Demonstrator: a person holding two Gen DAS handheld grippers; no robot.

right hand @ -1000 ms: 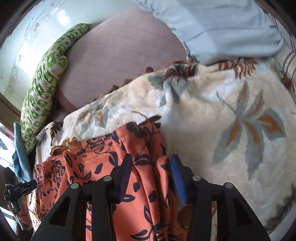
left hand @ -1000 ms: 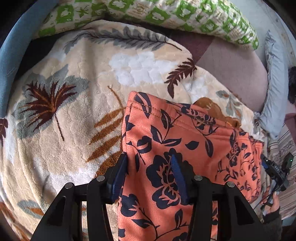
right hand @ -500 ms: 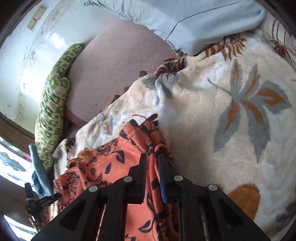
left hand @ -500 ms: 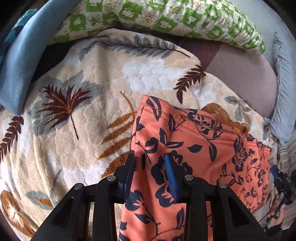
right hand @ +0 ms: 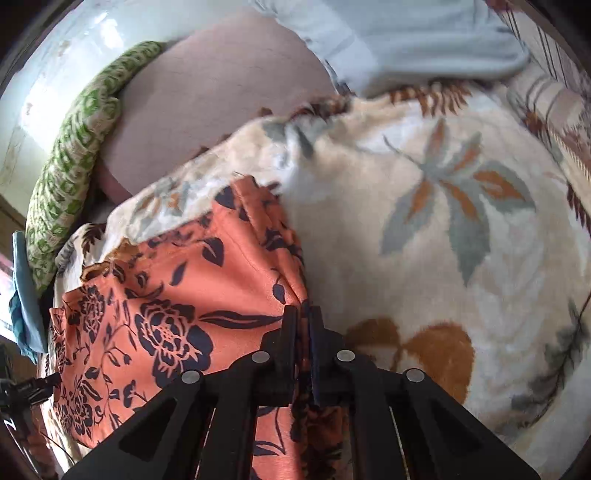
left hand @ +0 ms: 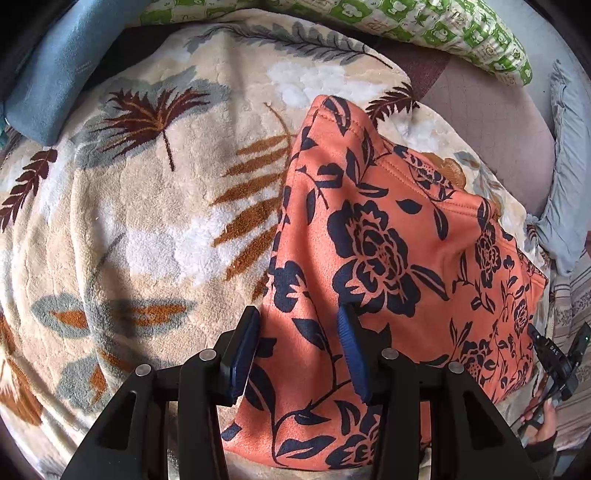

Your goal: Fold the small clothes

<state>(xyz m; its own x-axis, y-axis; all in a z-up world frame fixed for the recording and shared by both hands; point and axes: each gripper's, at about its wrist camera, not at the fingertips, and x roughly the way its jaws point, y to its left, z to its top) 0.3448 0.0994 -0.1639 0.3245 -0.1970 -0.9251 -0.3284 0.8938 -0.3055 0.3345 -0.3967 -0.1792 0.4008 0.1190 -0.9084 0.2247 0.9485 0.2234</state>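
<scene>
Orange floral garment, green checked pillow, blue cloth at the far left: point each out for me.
orange floral garment (left hand: 373,236), left wrist view, on the big dark rose print.
green checked pillow (left hand: 443,26), left wrist view, on its upper face.
blue cloth (left hand: 55,74), left wrist view, on its flat middle.

Bare leaf-print blanket (left hand: 147,229) lies open left of the orange floral garment (left hand: 369,240) and, in the right wrist view, to its right (right hand: 443,240). A green-checked pillow (left hand: 443,26), blue cloth (left hand: 55,74) and grey pillow (right hand: 406,37) hem the far edge.
</scene>
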